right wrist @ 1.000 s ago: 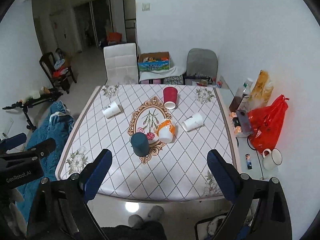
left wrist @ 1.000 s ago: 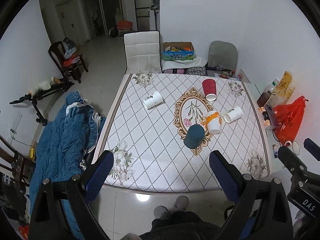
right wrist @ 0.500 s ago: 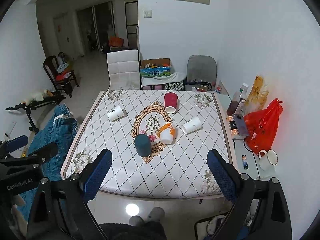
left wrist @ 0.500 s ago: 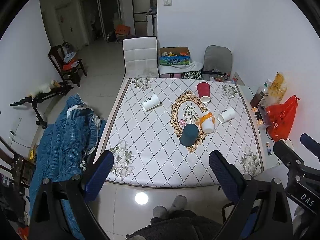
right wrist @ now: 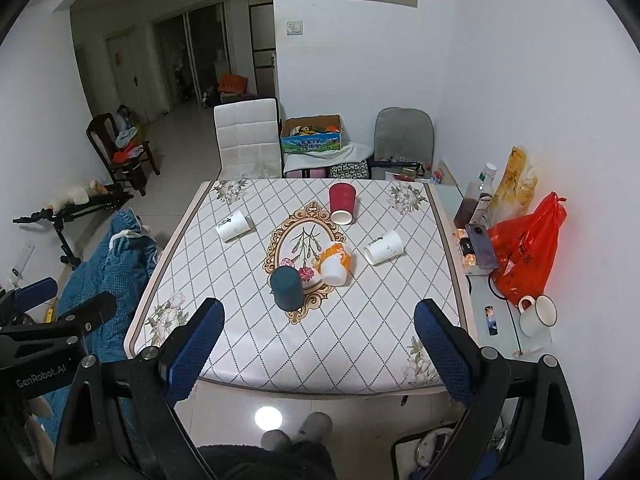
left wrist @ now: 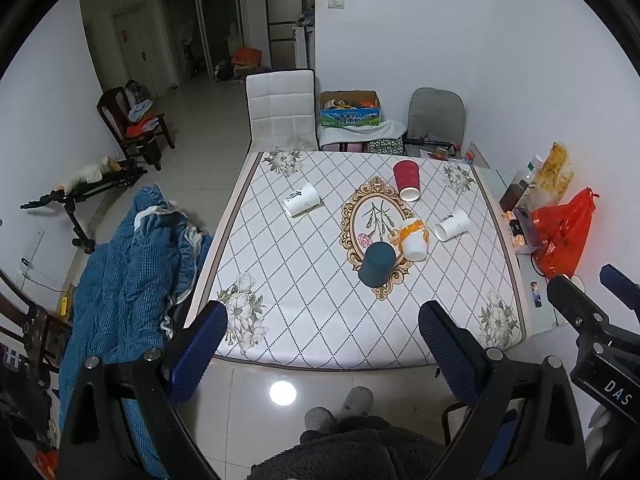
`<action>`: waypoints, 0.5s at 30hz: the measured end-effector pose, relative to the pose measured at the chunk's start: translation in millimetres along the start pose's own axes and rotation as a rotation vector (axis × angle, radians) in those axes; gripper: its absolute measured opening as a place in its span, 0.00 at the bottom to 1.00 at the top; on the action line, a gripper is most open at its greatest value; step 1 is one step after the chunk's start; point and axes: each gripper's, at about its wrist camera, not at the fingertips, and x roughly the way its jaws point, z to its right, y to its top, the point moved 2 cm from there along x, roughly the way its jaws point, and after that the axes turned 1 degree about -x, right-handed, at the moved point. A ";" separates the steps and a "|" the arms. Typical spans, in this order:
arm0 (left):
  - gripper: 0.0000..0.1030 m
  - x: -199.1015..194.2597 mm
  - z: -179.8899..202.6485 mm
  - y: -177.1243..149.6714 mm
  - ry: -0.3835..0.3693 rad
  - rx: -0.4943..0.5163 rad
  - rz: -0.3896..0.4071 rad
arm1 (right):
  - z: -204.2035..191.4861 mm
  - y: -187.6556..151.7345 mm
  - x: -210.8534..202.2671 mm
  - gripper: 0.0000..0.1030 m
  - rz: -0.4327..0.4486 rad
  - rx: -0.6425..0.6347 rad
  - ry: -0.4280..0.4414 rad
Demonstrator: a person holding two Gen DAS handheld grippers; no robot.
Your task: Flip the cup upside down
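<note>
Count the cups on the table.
5. White cup lying far left; red cup at the back; dark teal cup nearest, upside down; orange-and-white cup beside it; white cup lying right. None appears hidden.

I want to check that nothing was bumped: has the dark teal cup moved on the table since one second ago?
No. The dark teal cup still stands upside down on the lower edge of the gold oval frame, beside the orange cup; only the cameras pulled back.

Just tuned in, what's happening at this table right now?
Nobody is touching anything. The left claw and right claw both hang open and empty above the near edge of the table. Five cups sit on it: the teal cup stands upside down, while the red cup, the orange cup and two white cups lie tipped over.
</note>
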 end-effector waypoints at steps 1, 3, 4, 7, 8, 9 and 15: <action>0.95 -0.1 0.0 -0.1 -0.001 -0.001 0.000 | 0.8 0.4 1.2 0.95 -0.002 0.001 0.000; 0.95 -0.8 0.7 -1.0 -0.002 -0.003 0.001 | 2.0 0.1 2.3 0.95 -0.007 0.005 0.003; 0.95 -1.5 0.6 -1.5 -0.001 -0.002 0.003 | 2.6 -0.4 2.2 0.95 -0.008 0.006 0.003; 0.95 -1.3 0.5 -2.2 -0.001 -0.002 0.001 | 3.4 -1.0 1.8 0.95 -0.009 0.006 0.004; 0.95 -1.6 0.4 -2.5 -0.001 -0.002 0.001 | 2.9 -1.0 2.1 0.95 -0.009 0.006 0.004; 0.95 -1.4 0.2 -2.2 0.000 0.000 0.001 | 2.8 -0.9 2.2 0.95 -0.008 0.007 0.005; 0.95 -2.0 0.1 -2.6 0.000 0.001 0.000 | 3.7 -1.4 3.2 0.95 -0.014 0.007 0.008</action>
